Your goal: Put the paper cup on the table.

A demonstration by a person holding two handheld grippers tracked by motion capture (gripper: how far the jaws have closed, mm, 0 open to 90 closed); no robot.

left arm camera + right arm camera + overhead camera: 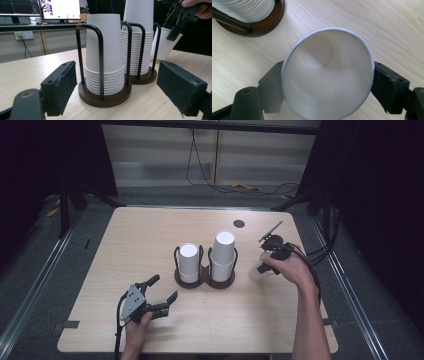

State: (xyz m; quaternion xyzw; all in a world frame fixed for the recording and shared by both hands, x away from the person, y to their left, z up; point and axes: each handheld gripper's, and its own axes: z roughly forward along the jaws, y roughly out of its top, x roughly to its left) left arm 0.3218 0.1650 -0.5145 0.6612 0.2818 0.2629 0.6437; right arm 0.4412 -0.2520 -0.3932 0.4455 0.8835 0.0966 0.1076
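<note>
to the left of the cup holder [204, 279] and nearer the person, the left gripper [161, 293] rests low over the light wooden table [140, 240], held in the left hand [136, 326]; its jaws stand wide apart with nothing between them, aimed at the holder. the holder is a dark wooden double base with black wire loops, standing near the table's middle. its left well carries the shorter stack of white cups [189, 262], upside down, and its right well the taller stack [223, 254]. in the left gripper view the shorter stack [106, 53] is nearest, the taller one [138, 37] behind it. just right of the holder, the right gripper [266, 260] is clamped on a single white paper cup [258, 268], a pad on either side of its wall; in the right gripper view that cup [328, 75] is tilted with its open mouth facing the camera and the wood grain beneath it, the holder's base [265, 23] at the upper left. beyond the holder, a small dark round hole [239, 223] sits near the table's far edge. grey floor surrounds the table, with black cables [200, 165] trailing along a pale back wall and dark curtains at both sides.
</note>
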